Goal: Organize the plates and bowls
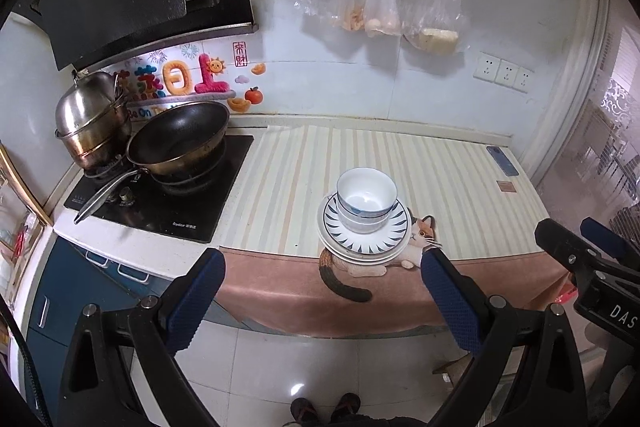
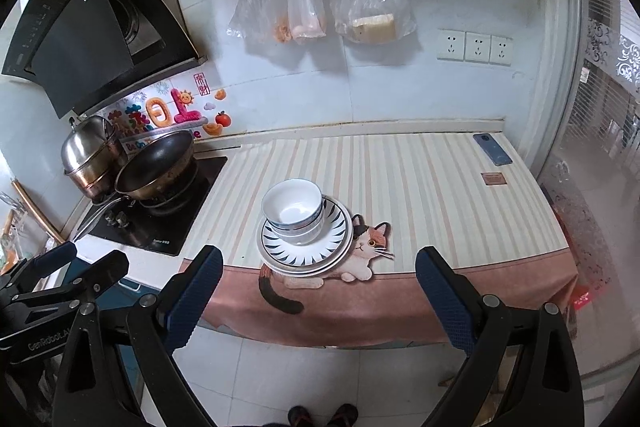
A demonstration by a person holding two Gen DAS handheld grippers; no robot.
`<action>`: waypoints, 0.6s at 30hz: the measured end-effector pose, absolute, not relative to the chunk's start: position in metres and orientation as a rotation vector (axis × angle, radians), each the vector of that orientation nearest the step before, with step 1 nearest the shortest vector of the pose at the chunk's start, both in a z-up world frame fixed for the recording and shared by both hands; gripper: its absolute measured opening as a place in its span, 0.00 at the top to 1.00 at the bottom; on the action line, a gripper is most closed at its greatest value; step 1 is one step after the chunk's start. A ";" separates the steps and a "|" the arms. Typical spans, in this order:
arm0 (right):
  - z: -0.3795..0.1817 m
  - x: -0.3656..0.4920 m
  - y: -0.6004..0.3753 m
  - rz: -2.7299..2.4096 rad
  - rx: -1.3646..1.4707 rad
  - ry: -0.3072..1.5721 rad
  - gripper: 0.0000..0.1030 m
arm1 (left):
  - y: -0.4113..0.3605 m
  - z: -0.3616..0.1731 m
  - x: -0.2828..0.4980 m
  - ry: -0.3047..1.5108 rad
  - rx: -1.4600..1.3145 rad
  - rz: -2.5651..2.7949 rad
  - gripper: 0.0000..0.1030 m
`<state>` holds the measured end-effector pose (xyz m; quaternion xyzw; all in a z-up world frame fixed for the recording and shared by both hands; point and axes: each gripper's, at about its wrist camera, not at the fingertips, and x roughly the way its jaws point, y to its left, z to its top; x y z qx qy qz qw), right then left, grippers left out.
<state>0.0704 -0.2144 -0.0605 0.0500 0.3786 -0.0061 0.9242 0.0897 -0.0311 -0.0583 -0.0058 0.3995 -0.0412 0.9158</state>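
Left wrist view: left gripper (image 1: 322,277) jaws spread wide, holding nothing, off the counter's front edge. Two nested white ceramic bowls (image 1: 366,199), both empty, sit on a stack of white plates with black radial rim marks (image 1: 362,241) near the striped cloth's (image 1: 460,187) front edge.

Right wrist view: right gripper (image 2: 320,273) also spread, empty. Black wok (image 2: 156,167) on the stove (image 2: 168,227), at the counter's left end, looks empty.

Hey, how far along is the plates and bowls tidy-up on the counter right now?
It looks done or nearly so: two bowls sit nested on the stacked plates, one pile on the striped cloth. Nothing is in hand: the left gripper and right gripper are both open and empty, back from the counter edge. No other dishes show on the counter; whether the pile goes elsewhere I cannot tell.
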 end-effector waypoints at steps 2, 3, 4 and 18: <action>-0.058 0.065 -0.212 -0.019 0.101 0.766 0.04 | -0.029 -0.058 0.087 0.820 -0.009 -0.089 0.02; -0.057 0.064 -0.210 -0.023 0.101 0.761 0.04 | -0.028 -0.058 0.085 0.819 -0.008 -0.090 0.02; -0.056 0.062 -0.209 -0.025 0.101 0.761 0.04 | -0.027 -0.058 0.084 0.819 -0.008 -0.090 0.02; -0.054 0.052 -0.198 -0.028 0.088 0.753 0.03 | -0.016 -0.054 0.078 0.799 -0.015 -0.104 0.02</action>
